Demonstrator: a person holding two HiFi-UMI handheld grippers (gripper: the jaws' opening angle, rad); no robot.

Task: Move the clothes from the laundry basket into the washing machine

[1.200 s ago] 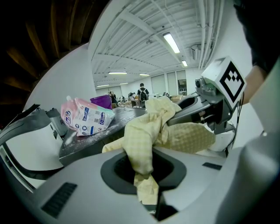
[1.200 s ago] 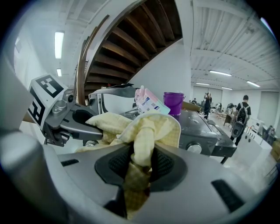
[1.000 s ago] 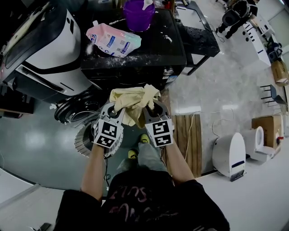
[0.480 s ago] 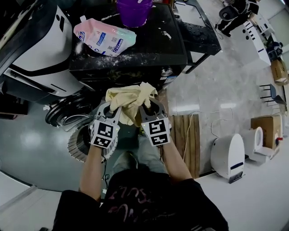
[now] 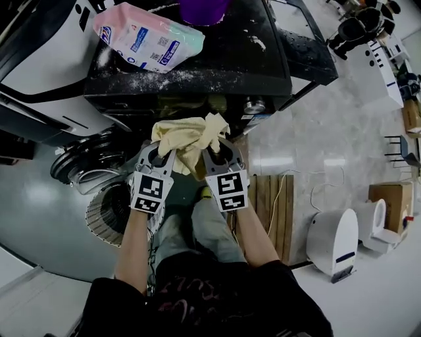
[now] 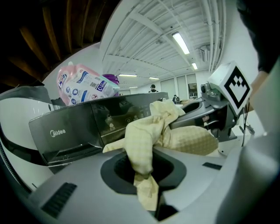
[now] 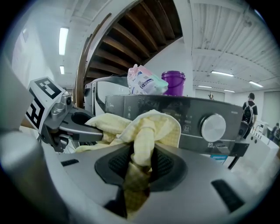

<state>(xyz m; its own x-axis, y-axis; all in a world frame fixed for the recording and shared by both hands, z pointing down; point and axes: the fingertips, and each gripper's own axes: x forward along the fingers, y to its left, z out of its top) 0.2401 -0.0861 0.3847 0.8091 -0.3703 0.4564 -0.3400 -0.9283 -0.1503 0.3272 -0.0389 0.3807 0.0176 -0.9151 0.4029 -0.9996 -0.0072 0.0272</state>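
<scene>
Pinching separate parts of one yellow checked cloth, the left gripper and the right gripper are each closed tight on its fabric, with a bunched fold squeezed between each pair of jaws and a short tail hanging out below. The cloth hangs as a crumpled bundle between the two grippers, off the floor, just in front of the dark washing machine and its control panel with the silver dial. On top of the machine lie a pink detergent bag and a purple bucket amid spilled white powder. The machine's round door stands open low at the left, and a ribbed white laundry basket sits on the floor just beside it, below the left gripper
</scene>
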